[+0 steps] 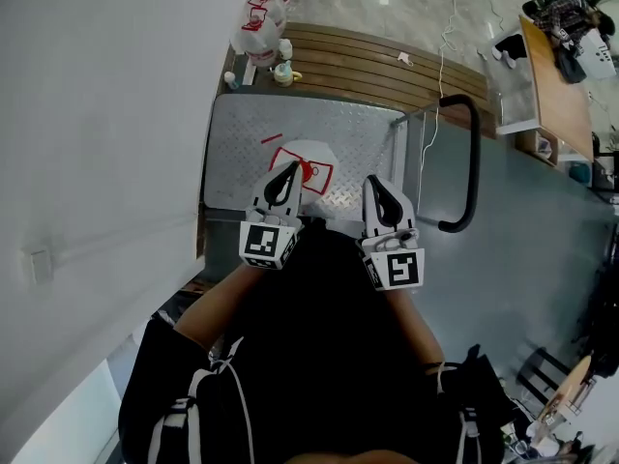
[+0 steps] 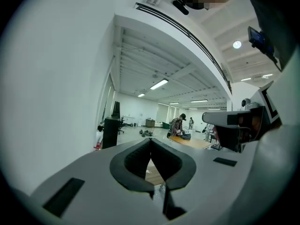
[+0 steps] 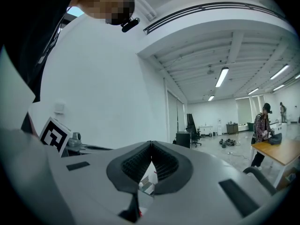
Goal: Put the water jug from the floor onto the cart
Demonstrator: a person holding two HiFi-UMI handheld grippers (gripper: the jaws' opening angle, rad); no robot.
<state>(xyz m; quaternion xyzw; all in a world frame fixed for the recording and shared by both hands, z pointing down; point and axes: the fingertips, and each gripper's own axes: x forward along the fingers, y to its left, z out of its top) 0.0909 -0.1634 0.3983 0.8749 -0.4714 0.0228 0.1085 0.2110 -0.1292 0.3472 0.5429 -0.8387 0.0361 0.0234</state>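
The water jug (image 1: 317,155), white with a red label, rests on the ribbed metal deck of the cart (image 1: 237,148), near the deck's middle and partly hidden in the head view behind the left gripper (image 1: 288,166). That gripper hangs above the jug with its jaws closed tip to tip and nothing between them, as its own view confirms (image 2: 151,139). Just beside it, the right gripper (image 1: 375,180) is likewise closed and empty, its dark pads meeting at the tips (image 3: 151,143). Both point away from the person toward the cart's far end. The cart's black handle (image 1: 471,162) rises at the deck's right side. Beyond the cart lies a slatted wooden platform (image 1: 368,61), with more red-labelled jugs (image 1: 263,17) clustered at its left corner against the white wall (image 1: 97,114). In the hall behind, a person (image 3: 260,121) stands at a table.
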